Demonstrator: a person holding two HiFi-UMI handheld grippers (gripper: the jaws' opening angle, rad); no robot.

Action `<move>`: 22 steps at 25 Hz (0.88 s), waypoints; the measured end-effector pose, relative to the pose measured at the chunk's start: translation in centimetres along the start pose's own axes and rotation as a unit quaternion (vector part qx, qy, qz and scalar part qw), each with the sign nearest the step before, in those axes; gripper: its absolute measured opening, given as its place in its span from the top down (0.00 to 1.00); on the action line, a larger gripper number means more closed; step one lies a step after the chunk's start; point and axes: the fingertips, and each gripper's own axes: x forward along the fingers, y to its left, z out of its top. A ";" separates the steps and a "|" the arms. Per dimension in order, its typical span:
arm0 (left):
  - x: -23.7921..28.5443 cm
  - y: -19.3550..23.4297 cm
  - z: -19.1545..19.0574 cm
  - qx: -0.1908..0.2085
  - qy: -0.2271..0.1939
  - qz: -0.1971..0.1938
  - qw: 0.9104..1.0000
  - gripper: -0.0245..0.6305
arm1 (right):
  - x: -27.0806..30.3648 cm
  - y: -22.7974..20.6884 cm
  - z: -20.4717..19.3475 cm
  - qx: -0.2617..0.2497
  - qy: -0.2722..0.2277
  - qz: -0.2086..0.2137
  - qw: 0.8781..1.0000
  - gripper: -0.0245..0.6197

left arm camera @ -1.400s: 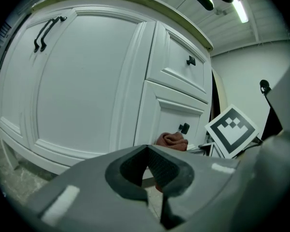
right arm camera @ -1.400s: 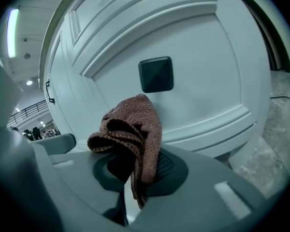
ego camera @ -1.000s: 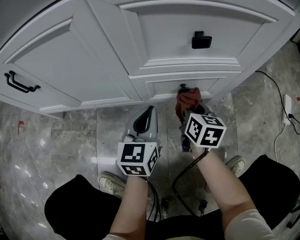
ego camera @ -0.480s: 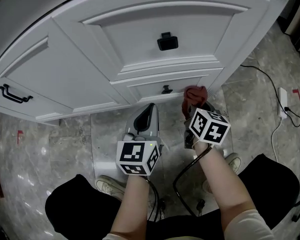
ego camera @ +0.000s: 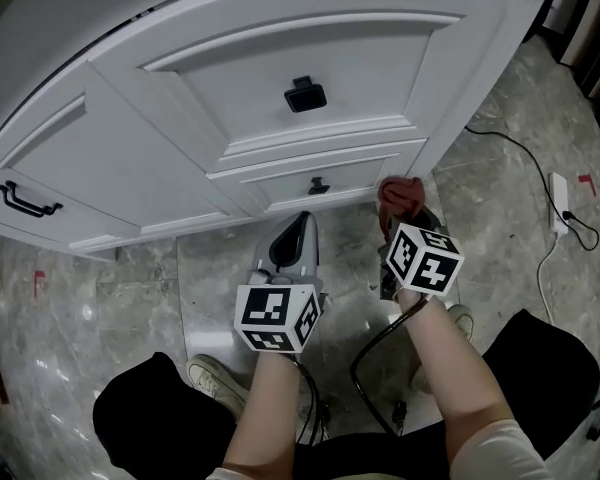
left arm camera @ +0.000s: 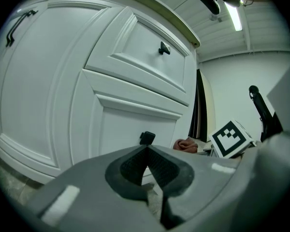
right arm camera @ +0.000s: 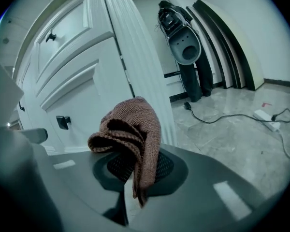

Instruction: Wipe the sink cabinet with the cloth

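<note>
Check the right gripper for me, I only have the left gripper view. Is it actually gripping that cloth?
Observer: Yes. Its own view shows the right gripper shut on the brown cloth, which is bunched above the jaws.
Operator: Where on the cabinet is it?
Observer: In the head view it is at the cabinet's bottom right corner, right of the small drawer knob. I can't tell whether it touches.
Operator: Any floor hazards on that side?
Observer: A white power strip and a black cable lie on the floor right of the cabinet.
</note>
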 end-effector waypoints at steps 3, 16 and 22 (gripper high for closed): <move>-0.3 0.0 0.9 -0.001 -0.010 0.000 1.000 0.96 | -1.0 0.6 0.0 -0.027 -0.005 0.008 1.000 0.84; -8.7 -2.9 8.6 0.022 -0.110 -0.005 0.994 0.96 | -11.4 9.3 5.4 -0.081 -0.111 0.094 0.986 0.84; -14.0 -7.3 10.1 0.013 -0.140 -0.025 0.990 0.96 | -19.1 11.3 5.6 -0.114 -0.151 0.104 0.976 0.84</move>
